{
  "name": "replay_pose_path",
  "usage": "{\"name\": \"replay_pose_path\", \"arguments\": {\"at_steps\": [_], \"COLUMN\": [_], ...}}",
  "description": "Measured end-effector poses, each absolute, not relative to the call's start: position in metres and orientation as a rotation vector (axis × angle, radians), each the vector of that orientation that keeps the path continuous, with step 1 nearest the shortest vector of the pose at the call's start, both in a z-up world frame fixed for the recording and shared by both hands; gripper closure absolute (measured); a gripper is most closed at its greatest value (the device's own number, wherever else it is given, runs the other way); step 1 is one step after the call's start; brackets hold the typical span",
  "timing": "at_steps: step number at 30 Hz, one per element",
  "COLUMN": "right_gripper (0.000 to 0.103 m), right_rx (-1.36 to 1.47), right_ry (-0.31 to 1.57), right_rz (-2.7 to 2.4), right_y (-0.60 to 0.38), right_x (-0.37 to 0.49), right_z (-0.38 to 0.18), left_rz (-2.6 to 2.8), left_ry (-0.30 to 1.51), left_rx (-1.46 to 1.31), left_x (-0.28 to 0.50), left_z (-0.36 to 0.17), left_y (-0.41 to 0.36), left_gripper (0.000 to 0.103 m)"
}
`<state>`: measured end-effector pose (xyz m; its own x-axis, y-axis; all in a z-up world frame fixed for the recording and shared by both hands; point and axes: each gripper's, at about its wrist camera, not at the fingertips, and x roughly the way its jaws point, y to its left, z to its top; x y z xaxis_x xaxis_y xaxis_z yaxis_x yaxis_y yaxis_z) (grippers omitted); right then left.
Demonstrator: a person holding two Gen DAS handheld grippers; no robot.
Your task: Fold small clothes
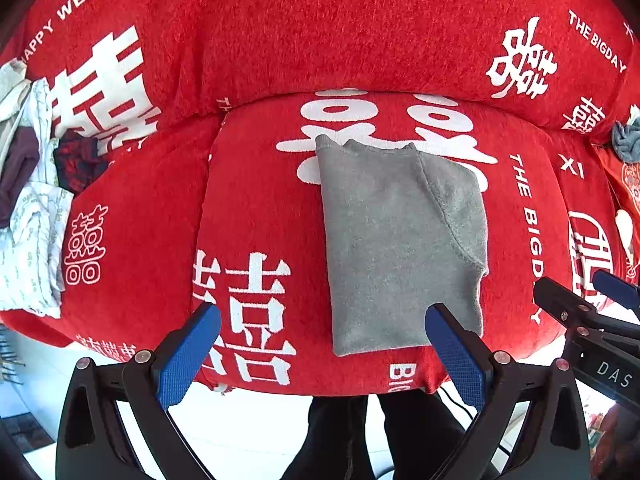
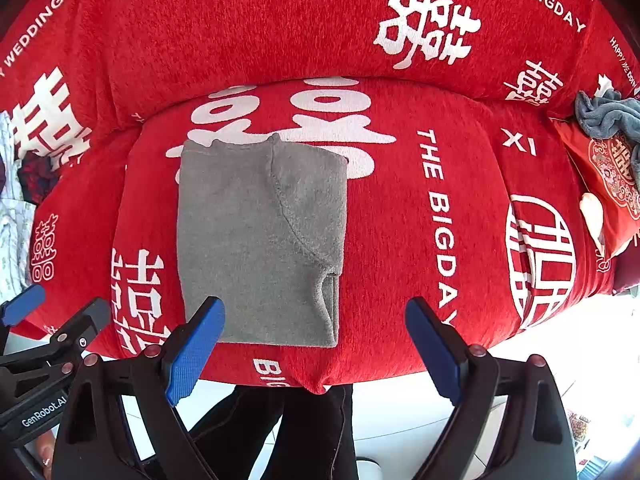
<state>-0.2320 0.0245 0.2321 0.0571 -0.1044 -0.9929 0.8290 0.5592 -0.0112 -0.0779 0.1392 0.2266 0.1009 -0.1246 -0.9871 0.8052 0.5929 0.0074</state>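
Note:
A grey garment (image 1: pixel 396 240) lies folded into a tall rectangle on the red sofa seat (image 1: pixel 260 208), a sleeve folded across its right side. It also shows in the right wrist view (image 2: pixel 256 240). My left gripper (image 1: pixel 322 320) is open and empty, held above the seat's front edge just in front of the garment's lower edge. My right gripper (image 2: pixel 314 312) is open and empty, near the garment's lower right corner. Each gripper shows at the edge of the other's view: the right gripper (image 1: pixel 584 292) and the left gripper (image 2: pixel 56 304).
A pile of white, maroon and dark clothes (image 1: pixel 28 200) lies on the sofa's left end. A grey cloth (image 2: pixel 608 116) and a red cushion (image 2: pixel 604 184) sit at the right end. The sofa backrest (image 1: pixel 320 28) rises behind. White floor and dark legs (image 1: pixel 360 436) are below.

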Motion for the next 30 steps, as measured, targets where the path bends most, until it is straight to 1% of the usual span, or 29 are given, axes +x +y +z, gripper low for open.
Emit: {"name": "replay_pose_path", "arguments": {"at_steps": [30], "right_gripper": [0.01], "right_rx": [0.694], "right_ry": [1.341], "right_rz": [-0.794], "right_y": [0.0174], "right_x": [-0.2269], "right_z": [0.2297], "left_rz": [-0.767], "left_ry": [1.285], "left_rx": [0.681], "left_x": [-0.075], "left_z": [0.2224], "left_y": [0.1306], "left_gripper": [0.001]}}
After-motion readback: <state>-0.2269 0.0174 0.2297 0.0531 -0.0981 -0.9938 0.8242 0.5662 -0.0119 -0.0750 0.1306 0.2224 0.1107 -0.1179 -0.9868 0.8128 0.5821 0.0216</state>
